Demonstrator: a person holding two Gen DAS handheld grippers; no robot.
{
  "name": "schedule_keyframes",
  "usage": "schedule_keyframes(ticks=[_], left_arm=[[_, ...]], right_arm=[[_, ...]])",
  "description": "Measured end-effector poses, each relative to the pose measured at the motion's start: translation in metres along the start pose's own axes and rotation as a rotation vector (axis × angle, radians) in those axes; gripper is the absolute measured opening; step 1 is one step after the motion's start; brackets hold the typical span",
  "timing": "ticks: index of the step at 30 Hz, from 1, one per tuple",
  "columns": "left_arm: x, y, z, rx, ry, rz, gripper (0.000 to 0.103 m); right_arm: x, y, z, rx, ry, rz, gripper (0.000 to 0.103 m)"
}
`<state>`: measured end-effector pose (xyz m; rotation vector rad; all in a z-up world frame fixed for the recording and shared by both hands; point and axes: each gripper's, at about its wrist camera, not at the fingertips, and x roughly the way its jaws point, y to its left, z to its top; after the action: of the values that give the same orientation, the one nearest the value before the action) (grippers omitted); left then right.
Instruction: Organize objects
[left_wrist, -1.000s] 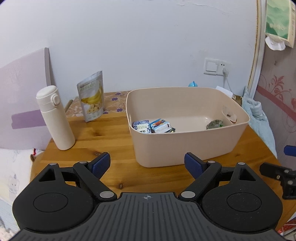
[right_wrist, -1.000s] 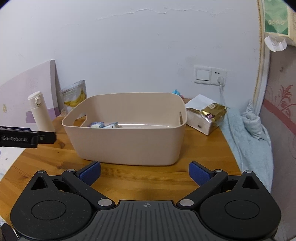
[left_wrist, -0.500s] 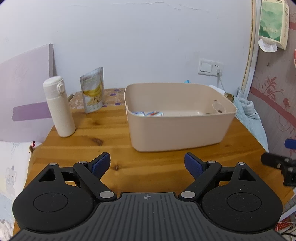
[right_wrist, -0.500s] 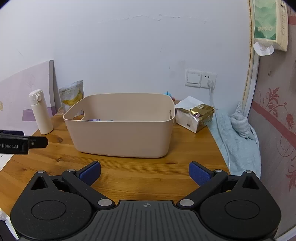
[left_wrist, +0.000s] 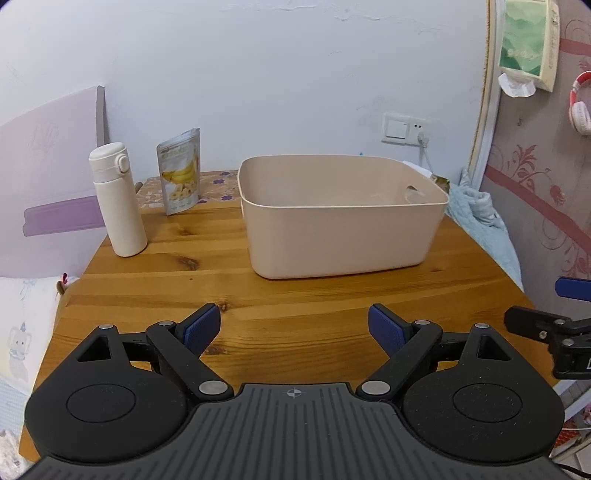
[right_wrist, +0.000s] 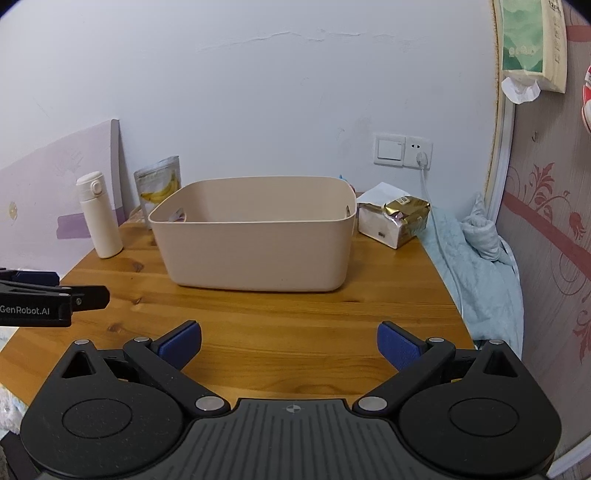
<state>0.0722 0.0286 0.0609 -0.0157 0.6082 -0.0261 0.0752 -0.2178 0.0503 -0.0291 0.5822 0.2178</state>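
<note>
A beige plastic bin (left_wrist: 343, 236) stands on the round wooden table (left_wrist: 295, 295); it also shows in the right wrist view (right_wrist: 255, 251). Its contents are hidden behind its wall. A white flask (left_wrist: 116, 201) and a banana-chip pouch (left_wrist: 180, 171) stand left of the bin; the right wrist view shows the flask (right_wrist: 98, 216) and pouch (right_wrist: 159, 184) too. My left gripper (left_wrist: 295, 328) is open and empty over the near table edge. My right gripper (right_wrist: 290, 343) is open and empty, to its right.
A white box with a gold packet (right_wrist: 397, 219) sits right of the bin. A light blue cloth (right_wrist: 476, 254) hangs off the table's right edge. A purple board (left_wrist: 48, 177) leans on the wall at the left. A wall socket (right_wrist: 402, 151) is behind.
Both grippers have pulled back and dropped lower, away from the bin. The items inside the bin have gone out of sight behind its wall. Both stayed open.
</note>
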Motion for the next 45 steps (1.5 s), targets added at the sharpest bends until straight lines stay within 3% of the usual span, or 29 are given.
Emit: schedule_keyframes(ticks=[19, 45], left_arm=[[-0.028, -0.010, -0.020, 0.024, -0.001, 0.009, 0.089], [-0.048, 0.001, -0.033, 0.009, 0.015, 0.023, 0.089]], right_arm=[[-0.038, 0.009, -0.012, -0.010, -0.056, 0.001, 0.103], [-0.048, 0.012, -0.023, -0.020, -0.042, 0.007, 0.103]])
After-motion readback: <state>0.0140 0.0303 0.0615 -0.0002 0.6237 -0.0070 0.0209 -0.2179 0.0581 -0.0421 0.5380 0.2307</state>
